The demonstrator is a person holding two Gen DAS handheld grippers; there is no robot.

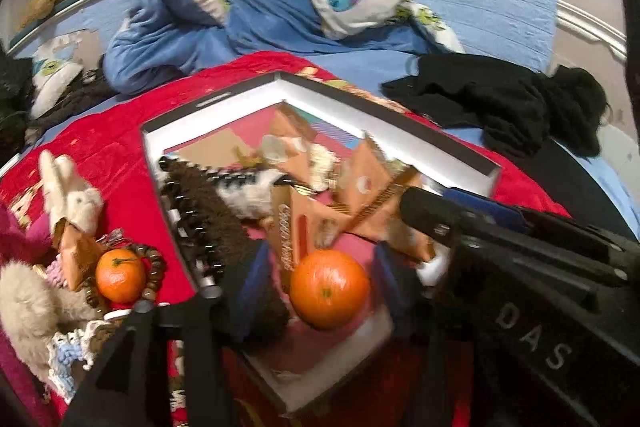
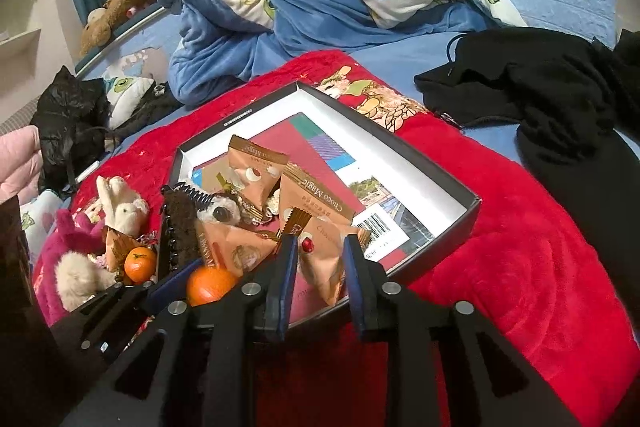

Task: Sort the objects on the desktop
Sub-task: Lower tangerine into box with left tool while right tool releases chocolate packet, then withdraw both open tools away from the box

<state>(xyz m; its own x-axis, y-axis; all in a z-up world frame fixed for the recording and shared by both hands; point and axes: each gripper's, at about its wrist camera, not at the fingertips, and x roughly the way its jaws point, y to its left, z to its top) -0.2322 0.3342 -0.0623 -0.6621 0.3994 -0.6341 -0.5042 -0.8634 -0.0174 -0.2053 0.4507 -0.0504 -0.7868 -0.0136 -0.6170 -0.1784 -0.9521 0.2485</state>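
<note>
Left tongs [image 1: 316, 267] stand apart around an orange [image 1: 329, 289] at the box's [image 1: 440, 147] near edge; it may roll out. Right tongs [image 2: 320, 259], apart, straddle a snack packet [image 2: 324, 267] unclamped. Another orange [image 1: 120, 273] waits left.

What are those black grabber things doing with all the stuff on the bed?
A person is sorting small things into a shallow box on a red blanket. The left gripper is open around an orange inside the box, not squeezing it. The right gripper hovers over the snack packets there. Another orange, bunny toys and beads still sit outside the box.
</note>
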